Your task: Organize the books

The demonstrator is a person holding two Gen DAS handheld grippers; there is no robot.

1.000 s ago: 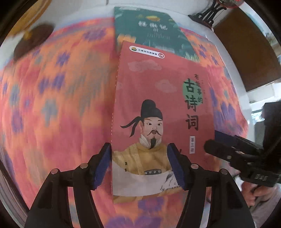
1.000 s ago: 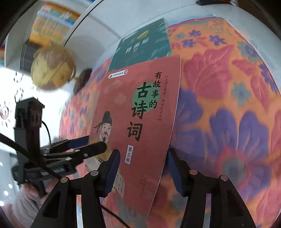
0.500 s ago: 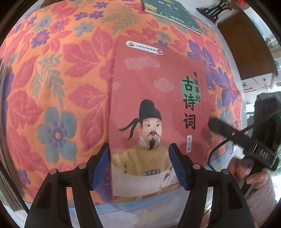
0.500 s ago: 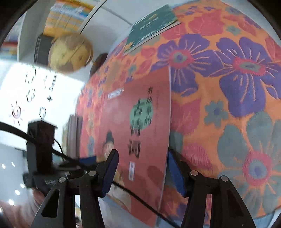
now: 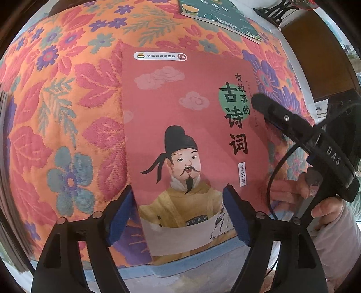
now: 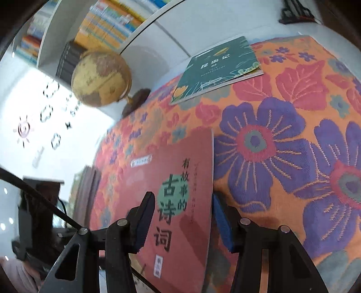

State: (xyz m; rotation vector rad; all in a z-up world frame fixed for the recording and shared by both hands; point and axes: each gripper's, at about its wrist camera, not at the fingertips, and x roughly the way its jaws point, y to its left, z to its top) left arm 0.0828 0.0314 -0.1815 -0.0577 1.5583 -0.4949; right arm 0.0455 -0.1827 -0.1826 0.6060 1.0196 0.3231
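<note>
A red book [image 5: 189, 126] with a robed man on its cover lies on the flowered cloth, its near end over the table's front edge. My left gripper [image 5: 178, 216] is open, its blue pads on either side of the book's near end. My right gripper [image 6: 183, 222] is open around the book's right edge [image 6: 180, 202], one finger over the cover, the other beyond the edge; it also shows in the left wrist view [image 5: 293, 126]. A green book [image 5: 221, 18] lies flat at the table's far side, also in the right wrist view [image 6: 218, 67].
An orange, red and purple flowered cloth [image 6: 282, 135] covers the table. A globe [image 6: 101, 76] on a dark base stands at the far left. White shelves with book rows [image 6: 108, 24] are behind it. A black stand [image 5: 279, 11] sits at the far right.
The red book has slid toward me, away from the green book it overlapped, and now overhangs the front edge. My right gripper has moved in over the book's right edge.
</note>
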